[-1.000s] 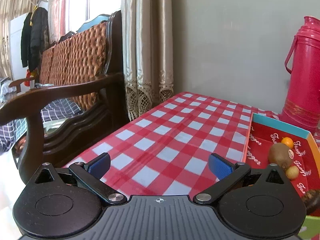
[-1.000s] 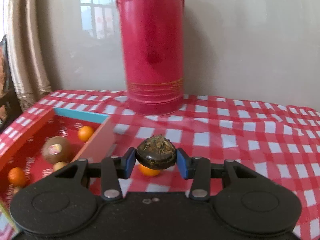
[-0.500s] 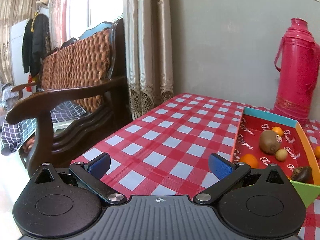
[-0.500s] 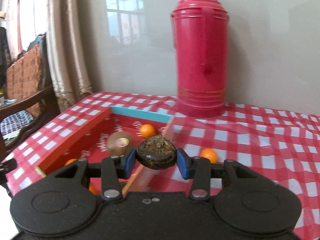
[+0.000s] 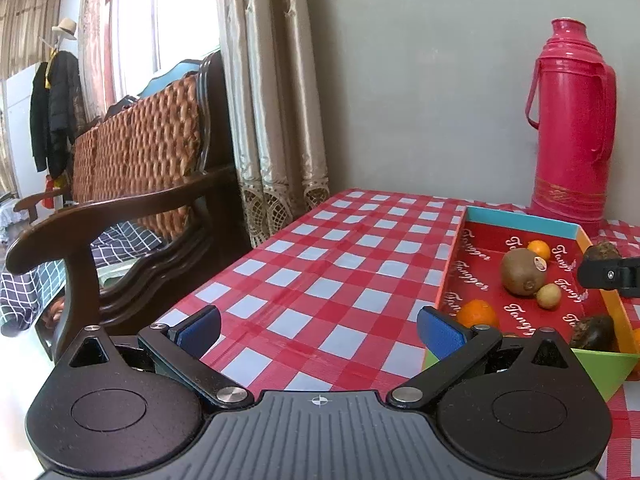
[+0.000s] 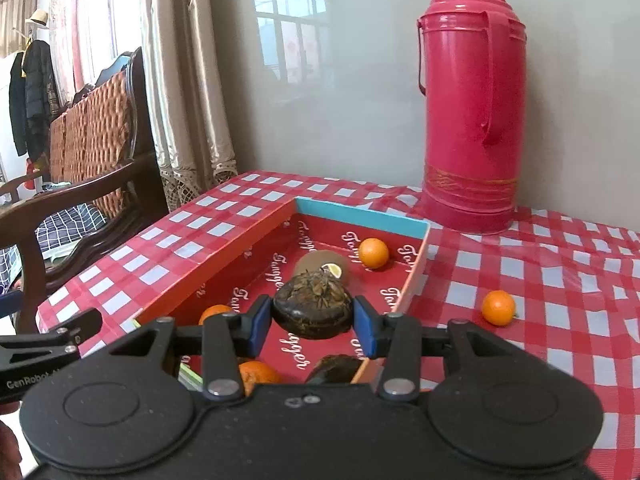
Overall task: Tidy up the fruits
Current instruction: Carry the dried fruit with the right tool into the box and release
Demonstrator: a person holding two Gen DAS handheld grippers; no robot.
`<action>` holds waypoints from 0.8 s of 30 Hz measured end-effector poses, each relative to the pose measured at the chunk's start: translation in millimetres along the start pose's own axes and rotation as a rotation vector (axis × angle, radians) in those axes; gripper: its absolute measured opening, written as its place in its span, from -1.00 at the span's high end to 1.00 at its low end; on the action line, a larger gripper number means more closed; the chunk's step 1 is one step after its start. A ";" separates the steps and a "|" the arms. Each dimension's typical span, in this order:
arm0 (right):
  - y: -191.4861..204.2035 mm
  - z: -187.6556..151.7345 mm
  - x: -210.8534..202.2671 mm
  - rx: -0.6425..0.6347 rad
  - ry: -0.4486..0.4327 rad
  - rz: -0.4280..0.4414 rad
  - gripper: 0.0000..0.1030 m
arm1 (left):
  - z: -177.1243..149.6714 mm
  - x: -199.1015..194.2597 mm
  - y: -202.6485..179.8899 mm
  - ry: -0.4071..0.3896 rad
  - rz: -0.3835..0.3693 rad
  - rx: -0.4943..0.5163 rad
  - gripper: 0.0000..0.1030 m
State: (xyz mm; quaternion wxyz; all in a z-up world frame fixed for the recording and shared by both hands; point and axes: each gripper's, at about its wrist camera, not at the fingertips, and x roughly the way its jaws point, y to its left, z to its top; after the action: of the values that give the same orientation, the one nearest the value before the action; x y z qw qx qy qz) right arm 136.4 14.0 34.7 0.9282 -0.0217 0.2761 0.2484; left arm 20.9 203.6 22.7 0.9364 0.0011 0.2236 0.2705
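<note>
A: Swinging left over the last second, the right gripper (image 6: 313,322) has carried its dark brown fruit (image 6: 313,310) from in front of the red thermos (image 6: 472,120) to above the red tray (image 6: 224,256). A second ago the tray lay off at nine o'clock in the right wrist view; now it fills the middle.

B: And the grip?

A: Unchanged. Both blue pads are pressed against the fruit's flanks, holding it clear of the tray floor. The left gripper (image 5: 318,330) has stayed spread wide with nothing between its fingers, above the checked tablecloth (image 5: 340,264), with the tray at about three o'clock in its own view.

B: So the drop is close?

A: I'd judge so. The fruit hangs over the tray's interior, so lowering and releasing looks like what remains for this piece. One small orange (image 6: 498,307) sits on the cloth at three o'clock, outside the tray, so the task isn't finished.

B: What does the held fruit look like?

A: Squat and rounded, almost black, glossy below, with a rough, dried, leafy-looking crown on top. It looks firm. A similar dark one (image 6: 334,368) lies in the tray, alongside a kiwi (image 6: 320,266) and oranges.
</note>
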 end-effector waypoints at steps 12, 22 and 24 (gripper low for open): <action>18.3 -3.7 11.5 -0.014 0.017 0.032 0.31 | -1.7 1.7 10.2 0.004 0.024 -0.014 -1.00; -2.3 2.2 -3.5 0.036 -0.069 0.005 -0.10 | -1.5 2.8 11.9 0.009 0.025 -0.018 -1.00; -20.0 6.2 -21.3 0.076 -0.151 -0.025 -0.56 | -1.5 2.0 11.0 0.009 0.019 -0.017 -1.00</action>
State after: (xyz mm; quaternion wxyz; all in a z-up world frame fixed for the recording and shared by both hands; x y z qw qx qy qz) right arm 133.5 -12.0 49.3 0.9497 0.0291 0.2141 0.2268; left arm 16.2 213.8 21.9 0.9327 -0.0060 0.2257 0.2814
